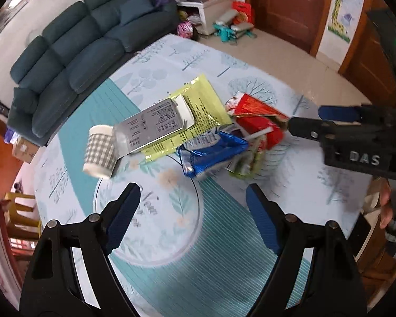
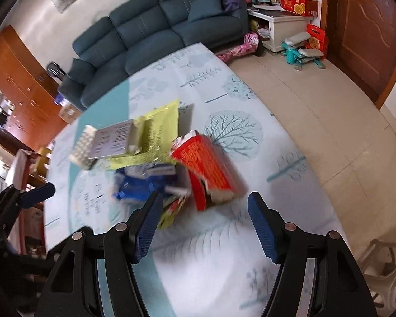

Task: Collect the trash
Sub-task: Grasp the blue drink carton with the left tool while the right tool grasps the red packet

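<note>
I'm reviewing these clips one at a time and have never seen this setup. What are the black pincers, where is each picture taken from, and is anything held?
No robot here: a person holds a hand-held claw in each hand, each with a fisheye camera looking along its fingers. One picture looks out from the left claw, the other from the right claw; the right claw also shows at that first picture's right edge. Both stand open and empty above a patterned tablecloth. On it lies a trash pile: a checked paper cup, a grey box, a yellow packet, a blue wrapper and a red carton.
</note>
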### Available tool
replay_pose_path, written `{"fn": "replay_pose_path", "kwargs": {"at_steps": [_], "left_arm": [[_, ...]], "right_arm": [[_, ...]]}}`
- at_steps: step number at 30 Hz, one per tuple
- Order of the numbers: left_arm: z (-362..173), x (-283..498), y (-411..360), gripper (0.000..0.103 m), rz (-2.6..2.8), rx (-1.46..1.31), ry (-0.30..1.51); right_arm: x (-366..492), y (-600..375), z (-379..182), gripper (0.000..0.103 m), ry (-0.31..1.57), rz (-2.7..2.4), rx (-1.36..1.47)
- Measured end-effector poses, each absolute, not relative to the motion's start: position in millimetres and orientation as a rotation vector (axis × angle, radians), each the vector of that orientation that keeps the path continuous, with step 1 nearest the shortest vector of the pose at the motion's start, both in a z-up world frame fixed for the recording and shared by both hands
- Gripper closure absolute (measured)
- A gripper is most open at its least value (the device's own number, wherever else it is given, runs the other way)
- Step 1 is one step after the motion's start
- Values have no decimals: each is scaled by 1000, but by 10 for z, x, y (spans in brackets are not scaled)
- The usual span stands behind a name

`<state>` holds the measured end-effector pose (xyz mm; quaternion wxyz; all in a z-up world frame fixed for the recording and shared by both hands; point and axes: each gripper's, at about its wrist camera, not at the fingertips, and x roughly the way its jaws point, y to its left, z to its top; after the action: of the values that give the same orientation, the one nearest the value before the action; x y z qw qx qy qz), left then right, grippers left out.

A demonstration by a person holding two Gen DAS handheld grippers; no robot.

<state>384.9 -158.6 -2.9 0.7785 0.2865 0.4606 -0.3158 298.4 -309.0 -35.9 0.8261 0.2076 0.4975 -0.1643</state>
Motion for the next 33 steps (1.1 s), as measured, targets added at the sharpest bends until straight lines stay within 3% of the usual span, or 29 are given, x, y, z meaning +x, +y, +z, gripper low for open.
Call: {"fn": "replay_pose_path", "kwargs": {"at_steps": [7, 10, 14, 17, 21, 25, 33], "left_arm": [[-394, 4066, -1826, 23, -741, 683, 1007], [-518, 4120, -1933, 23, -767, 715, 1007], [-650, 4101, -2063, 26, -805, 767, 999], [-797, 4127, -2144, 37, -832, 811, 1002], [-931, 4071, -2245, 40, -851, 888, 947], [-1025, 4056, -2320, 57, -893, 875, 982], [-1026, 3988, -2265, 76, -901, 882, 946]], "right_arm": [[3493, -3169, -820, 36, 1160, -361, 403], [3579, -3240, -985, 53, 1185, -360, 430], [3574, -3299, -1049, 58, 1170, -356, 473], [3543, -3333, -1056, 60, 1169, -347, 503], [3490, -3351, -1055, 65, 1164, -337, 556], [3415, -3381, -1062, 69, 1152, -341, 608], [3276, -3290, -987, 74, 1125, -279, 683]]}}
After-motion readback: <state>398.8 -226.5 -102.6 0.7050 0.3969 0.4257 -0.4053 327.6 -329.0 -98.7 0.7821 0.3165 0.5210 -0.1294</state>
